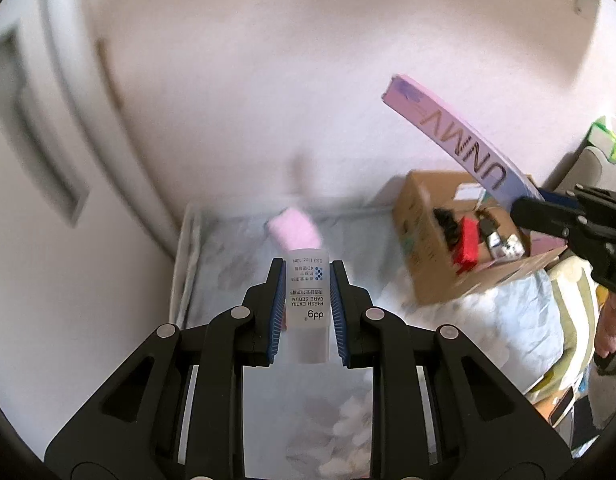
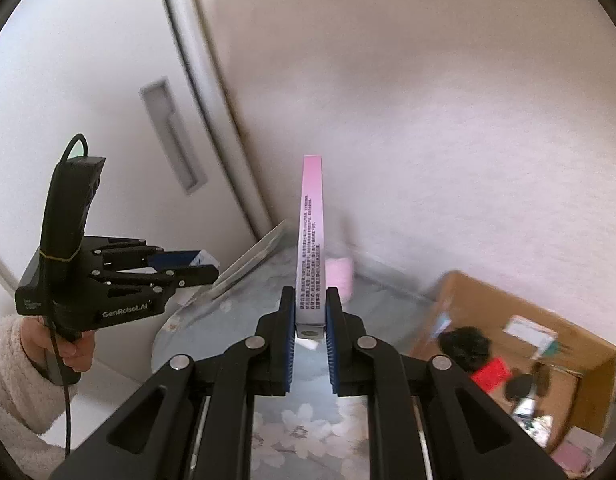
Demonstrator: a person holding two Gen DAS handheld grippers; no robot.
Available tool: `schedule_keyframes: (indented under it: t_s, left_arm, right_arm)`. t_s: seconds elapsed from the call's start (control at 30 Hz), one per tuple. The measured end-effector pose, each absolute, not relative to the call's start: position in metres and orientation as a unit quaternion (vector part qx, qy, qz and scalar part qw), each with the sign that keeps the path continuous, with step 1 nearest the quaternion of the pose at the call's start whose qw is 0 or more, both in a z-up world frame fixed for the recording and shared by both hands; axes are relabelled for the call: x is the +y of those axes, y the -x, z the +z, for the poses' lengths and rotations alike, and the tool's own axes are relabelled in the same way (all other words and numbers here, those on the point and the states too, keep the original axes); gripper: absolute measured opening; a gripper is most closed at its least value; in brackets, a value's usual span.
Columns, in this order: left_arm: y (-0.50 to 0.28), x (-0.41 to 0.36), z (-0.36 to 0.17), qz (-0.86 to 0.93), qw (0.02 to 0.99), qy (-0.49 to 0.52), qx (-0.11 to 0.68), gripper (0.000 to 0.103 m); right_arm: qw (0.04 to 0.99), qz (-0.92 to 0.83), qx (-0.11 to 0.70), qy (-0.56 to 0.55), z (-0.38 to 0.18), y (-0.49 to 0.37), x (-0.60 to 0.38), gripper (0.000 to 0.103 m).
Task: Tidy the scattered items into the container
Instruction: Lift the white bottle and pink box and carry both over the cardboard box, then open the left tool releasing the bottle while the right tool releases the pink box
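My left gripper (image 1: 307,270) is shut on a small white serum box (image 1: 308,308) with "ddg" print, held well above the bed. My right gripper (image 2: 310,296) is shut on the narrow edge of a flat pink box (image 2: 310,240); in the left wrist view that pink box (image 1: 456,136) shows "UNNY" lettering and slants up over the cardboard box. The open cardboard box (image 1: 428,256) sits on the bed to the right and holds several small items, among them a red one (image 1: 468,246). In the right wrist view the cardboard box (image 2: 520,312) lies low right, and the left gripper (image 2: 206,266) is at the left.
A floral bedspread (image 2: 308,428) covers the bed below both grippers. A pink fluffy item (image 1: 294,232) lies near the wall corner. A white wardrobe door (image 2: 108,80) with a recessed handle stands left. A hand in a fluffy sleeve (image 2: 12,376) holds the left gripper.
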State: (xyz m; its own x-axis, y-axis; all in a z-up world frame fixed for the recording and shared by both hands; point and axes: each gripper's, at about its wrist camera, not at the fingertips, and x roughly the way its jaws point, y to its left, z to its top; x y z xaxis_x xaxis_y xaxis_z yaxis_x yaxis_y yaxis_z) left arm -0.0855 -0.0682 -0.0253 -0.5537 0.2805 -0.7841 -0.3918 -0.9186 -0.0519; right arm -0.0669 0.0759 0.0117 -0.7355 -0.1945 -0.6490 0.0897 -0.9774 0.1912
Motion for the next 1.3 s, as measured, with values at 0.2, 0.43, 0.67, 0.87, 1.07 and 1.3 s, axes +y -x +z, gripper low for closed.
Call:
schedule_keyframes:
  t_s: [0.2,0.43,0.67,0.87,1.07,1.3]
  left_arm:
    - [0.094,-0.011,-0.003,0.875,0.240,0.411,0.083,0.019]
    - [0.099,0.062,-0.005,0.859,0.287,0.411,0.110,0.019]
    - [0.109,0.135,-0.036,0.825,0.328,0.446,0.108,0.019]
    - [0.116,0.185,-0.079,0.812,0.317,0.466,0.148,0.019]
    - [0.124,0.210,-0.121,0.797,0.298,0.497,0.172,0.019]
    - [0.130,0.211,-0.138,0.789,0.293,0.511,0.176,0.019]
  right_arm:
    - [0.022,-0.932,-0.085,-0.351,0.014,0.048,0.111,0.013]
    - [-0.040,-0.929,-0.107,-0.353,0.007,0.018,0.159,0.013]
    - [-0.080,-0.908,-0.119,-0.395,-0.019,0.008,0.202,0.013]
    - [-0.098,-0.890,-0.136,-0.425,-0.057,0.000,0.244,0.013]
    - [-0.128,-0.859,-0.136,-0.476,-0.105,0.010,0.269,0.013]
    - [-0.128,-0.845,-0.145,-0.498,-0.130,0.010,0.284,0.013]
